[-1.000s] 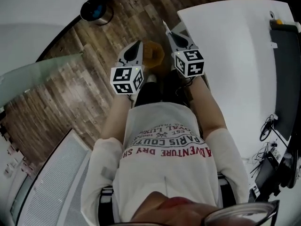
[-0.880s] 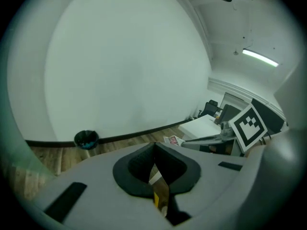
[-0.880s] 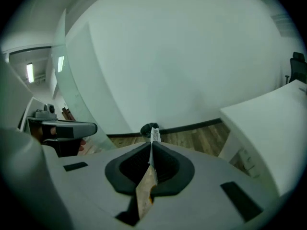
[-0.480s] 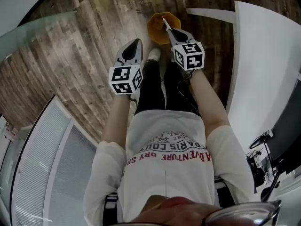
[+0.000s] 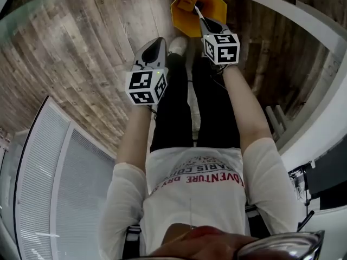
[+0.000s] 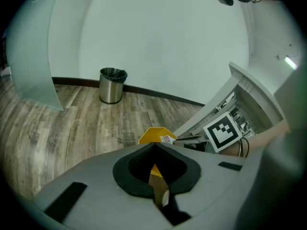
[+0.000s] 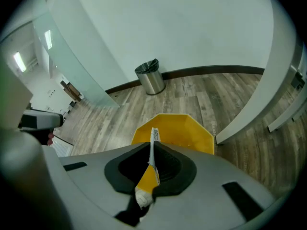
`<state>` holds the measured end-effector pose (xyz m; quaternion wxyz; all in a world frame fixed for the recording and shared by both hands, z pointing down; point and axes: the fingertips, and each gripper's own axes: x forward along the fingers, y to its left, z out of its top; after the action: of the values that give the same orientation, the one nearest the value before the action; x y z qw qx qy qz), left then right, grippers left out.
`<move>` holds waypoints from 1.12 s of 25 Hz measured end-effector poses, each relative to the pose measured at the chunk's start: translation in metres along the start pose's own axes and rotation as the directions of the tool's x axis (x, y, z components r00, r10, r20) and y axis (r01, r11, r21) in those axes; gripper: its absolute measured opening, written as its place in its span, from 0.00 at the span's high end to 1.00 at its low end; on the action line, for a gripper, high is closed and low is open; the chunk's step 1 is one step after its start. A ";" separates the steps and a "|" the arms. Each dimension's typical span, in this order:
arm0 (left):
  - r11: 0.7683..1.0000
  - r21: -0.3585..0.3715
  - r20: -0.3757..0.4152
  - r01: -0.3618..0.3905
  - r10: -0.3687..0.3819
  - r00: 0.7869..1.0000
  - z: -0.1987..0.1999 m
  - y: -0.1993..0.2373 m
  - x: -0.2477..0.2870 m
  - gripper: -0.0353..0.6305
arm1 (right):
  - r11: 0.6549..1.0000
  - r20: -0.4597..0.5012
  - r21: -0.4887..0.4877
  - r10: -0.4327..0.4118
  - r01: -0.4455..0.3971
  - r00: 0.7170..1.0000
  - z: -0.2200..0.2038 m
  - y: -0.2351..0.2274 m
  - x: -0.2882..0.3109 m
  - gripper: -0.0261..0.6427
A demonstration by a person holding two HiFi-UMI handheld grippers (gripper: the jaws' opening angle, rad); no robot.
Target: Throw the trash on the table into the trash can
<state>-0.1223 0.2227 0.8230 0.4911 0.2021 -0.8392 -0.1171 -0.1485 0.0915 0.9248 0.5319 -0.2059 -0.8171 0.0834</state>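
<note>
Two hand-held grippers: the right hand-held gripper (image 5: 205, 21) has its jaws pressed together on a flat yellow-and-white wrapper (image 7: 149, 178). The left hand-held gripper (image 5: 159, 41) has its tips meeting.
Left slot: a thin yellow-brown strip (image 6: 158, 186) shows behind the closed tips. Whether it is a held scrap or the floor seen through the gap cannot be told.
Wrapper's place: its free end sticks out past the right tips and hangs over the open yellow trash can (image 7: 192, 123), not yet let go.
Step in hand: dropping the wrapper into the can.
Doing it well: likely best to keep the tips over the middle of the opening and close above it before parting the jaws. The wrapper looks light and flat, so it may drift past the rim or cling to a pad. Opening wide should free it.
Arm pose: both arms reach down in front of the legs, pointing steeply at the wood floor (image 5: 81, 53). The right arm reaches further, and the left stops short of the can, beside a shoe (image 5: 177, 45).
Other bin: a metal bin (image 7: 149, 75) stands by the wall, well apart.
</note>
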 end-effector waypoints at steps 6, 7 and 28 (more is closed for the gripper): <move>1.000 -0.025 -0.010 -0.011 0.011 1.000 -0.015 0.022 0.018 0.91 | 1.000 -0.091 -0.004 -0.019 0.019 0.996 -0.037 -0.004 0.038 0.72; 1.000 -0.027 -0.008 -0.012 0.012 1.000 -0.014 0.024 0.018 0.91 | 1.000 -0.090 -0.003 -0.028 0.028 0.996 -0.038 -0.004 0.038 0.72; 0.991 0.113 0.145 0.068 -0.084 0.986 0.158 -0.098 -0.118 0.91 | 0.998 0.219 0.024 -0.064 0.060 0.974 0.148 0.074 -0.204 0.91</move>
<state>-0.1869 0.1884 0.6149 0.4106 0.2509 -0.8703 -0.1051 -0.1925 0.0832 0.6661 0.4424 -0.1650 -0.8762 0.0961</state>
